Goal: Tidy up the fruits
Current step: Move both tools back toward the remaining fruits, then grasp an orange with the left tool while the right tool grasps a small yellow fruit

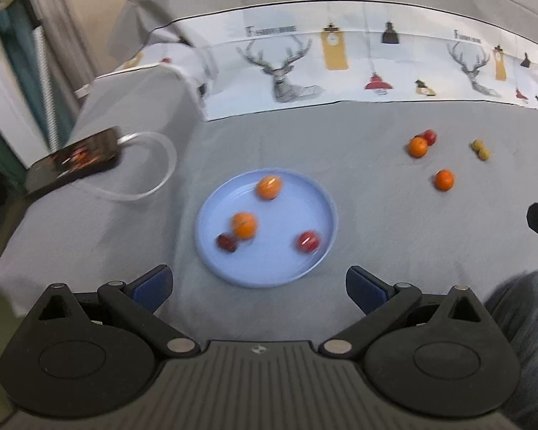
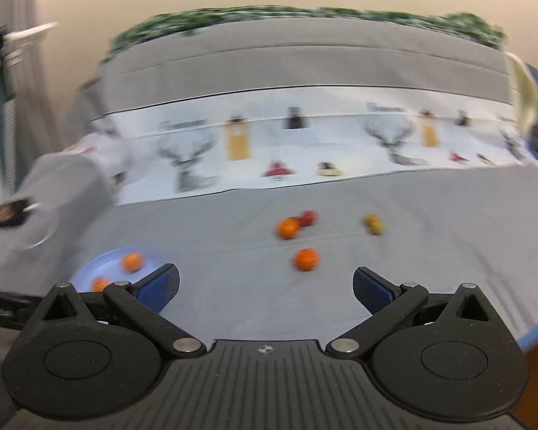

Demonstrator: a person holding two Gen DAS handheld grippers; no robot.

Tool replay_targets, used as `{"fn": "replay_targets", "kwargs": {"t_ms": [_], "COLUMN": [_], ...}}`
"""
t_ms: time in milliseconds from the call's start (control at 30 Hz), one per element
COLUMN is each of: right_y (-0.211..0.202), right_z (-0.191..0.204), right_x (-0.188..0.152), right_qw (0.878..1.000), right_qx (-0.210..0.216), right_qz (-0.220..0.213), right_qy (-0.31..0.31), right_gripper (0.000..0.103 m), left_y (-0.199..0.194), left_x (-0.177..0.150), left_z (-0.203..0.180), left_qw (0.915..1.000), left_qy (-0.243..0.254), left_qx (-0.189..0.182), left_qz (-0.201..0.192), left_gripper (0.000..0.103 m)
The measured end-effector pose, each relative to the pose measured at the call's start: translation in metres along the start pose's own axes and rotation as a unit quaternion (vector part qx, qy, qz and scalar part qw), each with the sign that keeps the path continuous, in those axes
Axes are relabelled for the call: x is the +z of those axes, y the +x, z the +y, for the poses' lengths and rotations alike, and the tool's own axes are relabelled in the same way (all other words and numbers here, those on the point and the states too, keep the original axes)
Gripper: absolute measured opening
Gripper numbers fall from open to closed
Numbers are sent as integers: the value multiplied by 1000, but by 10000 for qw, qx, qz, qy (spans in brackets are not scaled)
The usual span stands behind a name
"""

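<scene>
- The left gripper [image 1: 258,286] is nearest in its own view; its jaws are spread wide and hold nothing, and they hang just before the near rim of the plate
- The right gripper [image 2: 265,288] also has its jaws spread wide and empty, above the bare grey cloth [image 2: 430,236]
- One light blue plate [image 1: 315,215] lies on the grey cloth, and four fruits are in it
- Two of them are oranges: one [image 1: 244,225] near the middle left, one [image 1: 269,187] by the far rim
- Two are red fruits: a dark one [image 1: 226,242] touching the nearer orange, and a brighter one [image 1: 308,241] at the right side, apart from the others
- To the right of the plate, well apart from it, five fruits lie on the cloth
- One single orange [image 1: 444,179] is the nearest of them
- Behind it one orange [image 1: 418,147] touches one red fruit [image 1: 429,137]
- Two small yellow-green fruits [image 1: 480,149] lie together, more to the right
- One dark phone [image 1: 75,159] with one white cable [image 1: 154,165] lies at the far left
- One white band of cloth with deer print [image 1: 290,68] runs across at the back
</scene>
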State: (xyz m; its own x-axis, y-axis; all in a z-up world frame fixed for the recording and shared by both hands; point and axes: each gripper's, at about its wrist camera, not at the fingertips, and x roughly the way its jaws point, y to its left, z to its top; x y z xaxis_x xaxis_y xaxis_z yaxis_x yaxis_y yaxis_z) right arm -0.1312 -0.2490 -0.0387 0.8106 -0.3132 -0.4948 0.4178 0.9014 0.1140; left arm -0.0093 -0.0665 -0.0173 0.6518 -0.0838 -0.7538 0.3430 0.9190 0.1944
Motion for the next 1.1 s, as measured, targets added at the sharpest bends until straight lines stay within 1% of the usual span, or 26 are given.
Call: {"fn": "replay_targets", "kwargs": {"t_ms": [200,300,433,533,633,667,733,800,867,933,967,1033,1067,1100], "right_y": [45,74,131,189,239,254,285,314,336,353,361,363,362,362], "right_z": [-60,-83,-109,-128,-144,-147,-154,-161,-167,-171,-172,-167,-167,-168], "right_x": [11,19,24,26,26,26,26,27,26,23,20,13,11,9], "right_qw": [9953,9917,9883,9838,9822,9824,9827,9828,9835,9838,9833,9869,9878,9883], "right_qx": [-745,-998,-1268,-1546,-1590,-1593,-1574,-1503,-1374,-1279,-1234,-1247,-1234,-1223], "right_qz": [70,52,140,356,519,555,651,819,924,1041,1176,939,854,806], "right_qy": [619,807,837,833,851,807,725,692,728,697,642,414,404,428], "right_gripper": [102,102,102,102,102,102,102,102,102,102,102,102,102,102], "left_y": [38,68,119,157,195,208,234,255,274,290,297,313,320,323], "left_x": [46,67,94,111,131,138,149,157,165,171,172,172,172,171], "left_z": [-54,-85,-133,-166,-193,-201,-214,-222,-231,-236,-238,-241,-242,-243], "left_qw": [9992,9981,9945,9921,9897,9896,9899,9891,9868,9878,9889,9883,9874,9875], "left_qy": [253,346,638,806,972,1006,984,944,1008,973,911,800,782,732], "left_qx": [-299,-501,-827,-955,-1046,-1020,-1006,-1096,-1199,-1132,-1087,-1110,-1096,-1088], "left_qz": [41,47,-30,52,54,91,193,293,408,440,452,675,830,869], "left_gripper": [103,103,103,103,103,103,103,103,103,103,103,103,103,103]}}
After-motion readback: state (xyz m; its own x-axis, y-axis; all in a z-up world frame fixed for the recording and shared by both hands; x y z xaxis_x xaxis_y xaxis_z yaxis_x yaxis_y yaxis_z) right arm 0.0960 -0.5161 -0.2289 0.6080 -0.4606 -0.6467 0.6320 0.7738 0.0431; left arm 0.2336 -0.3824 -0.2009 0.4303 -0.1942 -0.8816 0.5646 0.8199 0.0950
